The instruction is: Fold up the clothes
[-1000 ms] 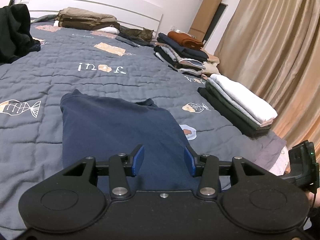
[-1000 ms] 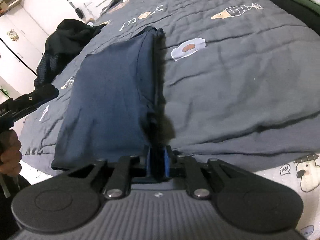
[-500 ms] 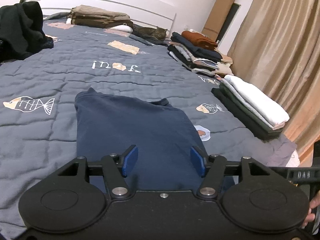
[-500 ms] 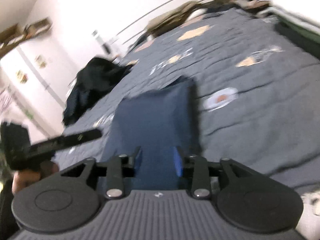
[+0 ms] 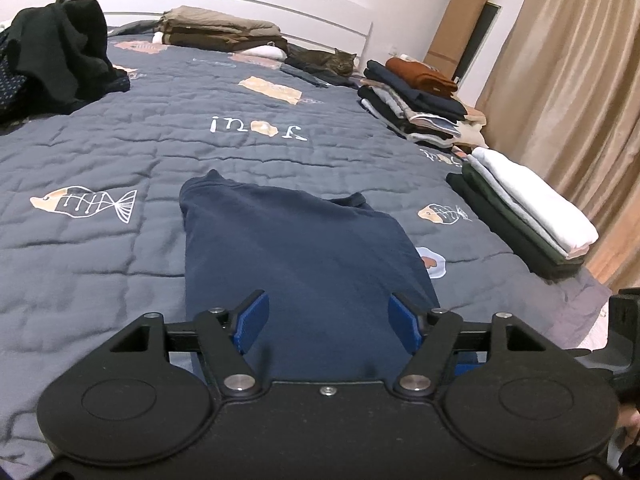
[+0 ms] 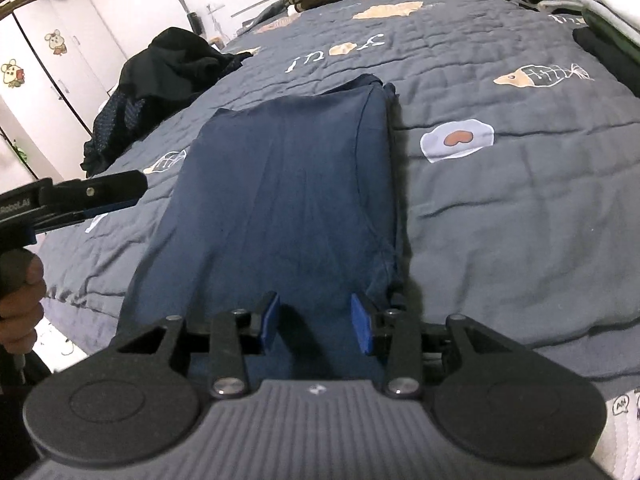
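Note:
A navy garment [image 5: 304, 248], folded into a long strip, lies flat on the grey quilt [image 5: 100, 152] and runs away from me. My left gripper [image 5: 326, 312] hovers over its near end. Its jaws are opening, and no cloth is pinched between the blue pads [image 5: 250, 316]. In the right wrist view the same garment [image 6: 280, 184] fills the middle. My right gripper [image 6: 315, 320] stands open just above its near end, nothing held. The left gripper [image 6: 100, 196] shows there too, at the left edge in a hand.
Two stacks of folded clothes [image 5: 528, 208] [image 5: 420, 100] line the bed's right side by the curtain. A cat [image 5: 328, 62] lies near the headboard beside a tan folded pile [image 5: 220, 32]. A dark heap of unfolded clothes [image 5: 60, 60] sits far left.
The right gripper let go of the garment's near right edge, opened, and swung left over the garment's end. The left gripper's jaws spread wider; it barely moved.

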The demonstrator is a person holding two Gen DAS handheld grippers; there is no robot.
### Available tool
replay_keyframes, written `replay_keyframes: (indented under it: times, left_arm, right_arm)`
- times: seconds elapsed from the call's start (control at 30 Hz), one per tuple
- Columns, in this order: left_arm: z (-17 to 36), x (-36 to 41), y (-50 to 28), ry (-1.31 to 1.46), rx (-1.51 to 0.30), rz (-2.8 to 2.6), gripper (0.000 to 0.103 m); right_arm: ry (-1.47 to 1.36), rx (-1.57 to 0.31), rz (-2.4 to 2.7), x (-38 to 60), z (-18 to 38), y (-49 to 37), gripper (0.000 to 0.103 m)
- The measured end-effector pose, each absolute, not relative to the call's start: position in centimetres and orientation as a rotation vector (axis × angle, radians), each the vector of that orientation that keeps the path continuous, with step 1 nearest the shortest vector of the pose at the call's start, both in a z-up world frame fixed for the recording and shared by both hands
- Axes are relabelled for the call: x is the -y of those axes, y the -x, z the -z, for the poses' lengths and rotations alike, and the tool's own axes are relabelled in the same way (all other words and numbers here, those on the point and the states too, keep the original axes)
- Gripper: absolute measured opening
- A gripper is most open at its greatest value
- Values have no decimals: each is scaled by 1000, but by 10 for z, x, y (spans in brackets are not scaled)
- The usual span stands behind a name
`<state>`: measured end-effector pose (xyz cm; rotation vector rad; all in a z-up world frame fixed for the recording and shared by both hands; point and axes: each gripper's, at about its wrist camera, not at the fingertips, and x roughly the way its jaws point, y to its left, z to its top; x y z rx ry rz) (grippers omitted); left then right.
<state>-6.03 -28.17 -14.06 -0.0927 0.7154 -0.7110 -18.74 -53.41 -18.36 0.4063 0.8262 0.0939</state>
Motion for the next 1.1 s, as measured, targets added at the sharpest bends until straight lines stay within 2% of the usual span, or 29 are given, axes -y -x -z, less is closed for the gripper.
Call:
replay_keyframes:
  times: [0.3, 0.53, 1.1]
  left_arm:
    - [135, 272, 63, 103, -700, 702, 68]
    - [132, 265, 59, 118, -690, 691, 68]
    - [142, 264, 31, 139, -712, 698, 68]
  right_arm:
    - [-483, -719, -77, 542, 158, 199, 39]
    - [-440, -695, -65, 553, 141, 177, 41]
    - [-267, -644, -157, 587, 123, 46, 45]
